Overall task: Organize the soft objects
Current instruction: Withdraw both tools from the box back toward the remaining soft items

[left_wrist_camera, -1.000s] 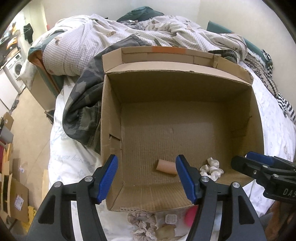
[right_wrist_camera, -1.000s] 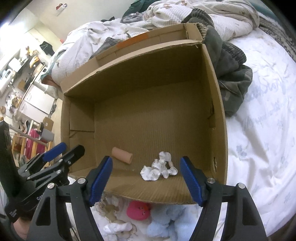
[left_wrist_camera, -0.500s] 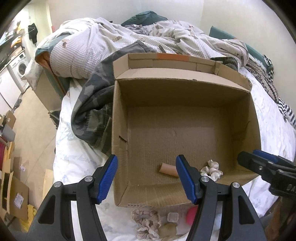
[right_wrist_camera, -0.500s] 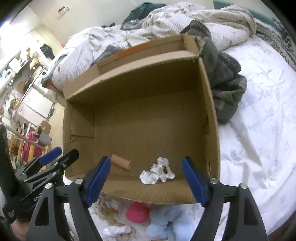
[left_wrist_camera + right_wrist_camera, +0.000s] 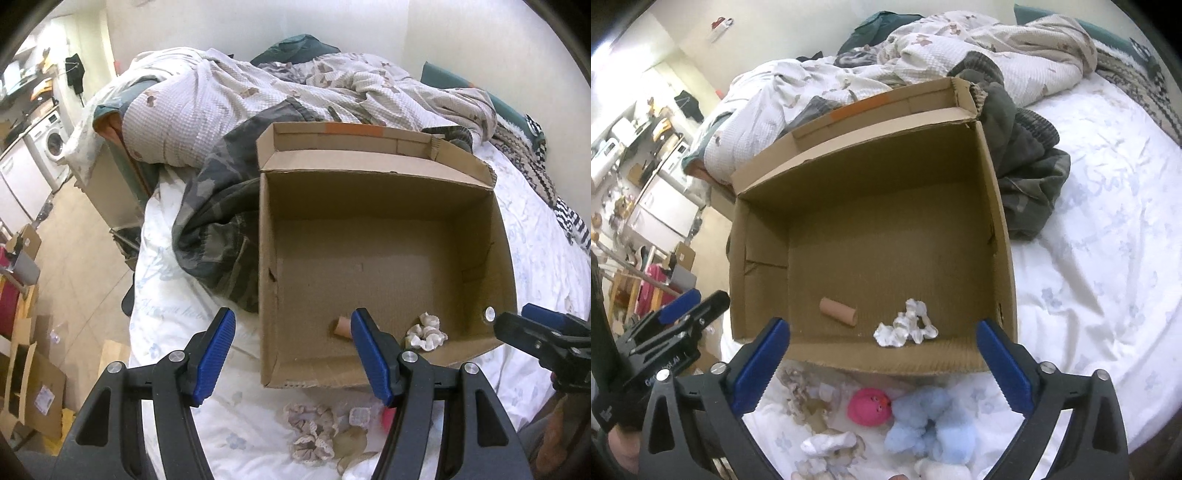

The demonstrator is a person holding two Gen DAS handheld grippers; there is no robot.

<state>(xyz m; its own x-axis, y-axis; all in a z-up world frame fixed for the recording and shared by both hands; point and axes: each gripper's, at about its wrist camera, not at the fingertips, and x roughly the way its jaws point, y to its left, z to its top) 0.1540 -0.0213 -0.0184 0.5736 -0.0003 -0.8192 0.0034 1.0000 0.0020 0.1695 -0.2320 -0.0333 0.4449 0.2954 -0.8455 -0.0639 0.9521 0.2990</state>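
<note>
An open cardboard box lies on the bed. Inside it near the front wall lie a tan foam roll and a white scrunchie. In front of the box on the sheet lie a pink round toy, a light blue plush, a beige lace scrunchie and small white pieces. My left gripper is open and empty above the box's front left corner. My right gripper is open and empty above the box's front edge.
A camouflage jacket lies against the box's left side. Rumpled bedding is piled behind the box. The bed's left edge drops to a floor with cardboard boxes and a washing machine.
Both grippers have pulled back and up from the box, so it looks smaller and the soft things in front of it show more. Both stay open.
</note>
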